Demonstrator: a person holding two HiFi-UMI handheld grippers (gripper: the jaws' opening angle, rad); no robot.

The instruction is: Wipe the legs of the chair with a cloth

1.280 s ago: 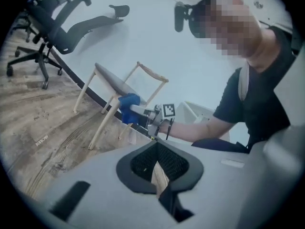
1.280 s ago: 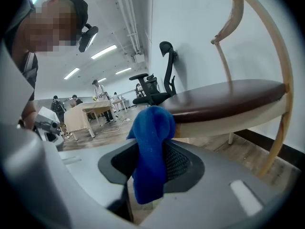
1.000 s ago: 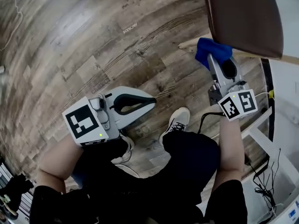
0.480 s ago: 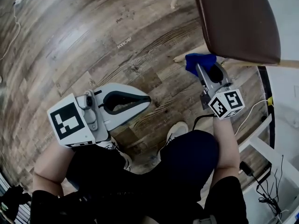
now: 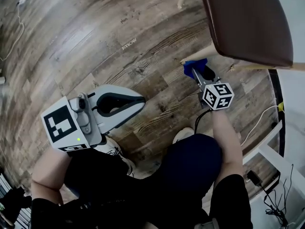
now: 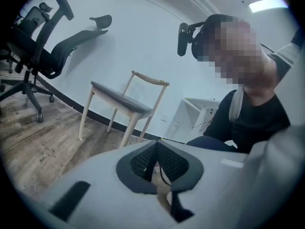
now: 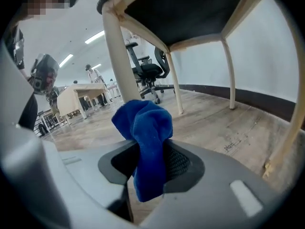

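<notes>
Head view: chair [image 5: 248, 23] seat was cut off by the frame at 1 o'clock and hid the leg tops. Cloth [image 5: 191, 66] was partly covered by the right tongs [image 5: 198, 73]; contact with the front leg [image 5: 200, 52] could not be told.
Right gripper view: distant figure [image 7: 88, 70] at 10 o'clock, too small to identify.
Left gripper view: office chair [image 6: 52, 51] was cut off at 9 o'clock.

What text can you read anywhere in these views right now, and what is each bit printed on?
"KNOW": stamped on the wood floor, head view; small, so probable rather than certain.
Second stamp, further along the same floor: too small to read.
"plant", perhaps: floor stamp in the right gripper view; blurred.
Left marker cube and right marker cube: black-and-white patterns only, no words.
</notes>
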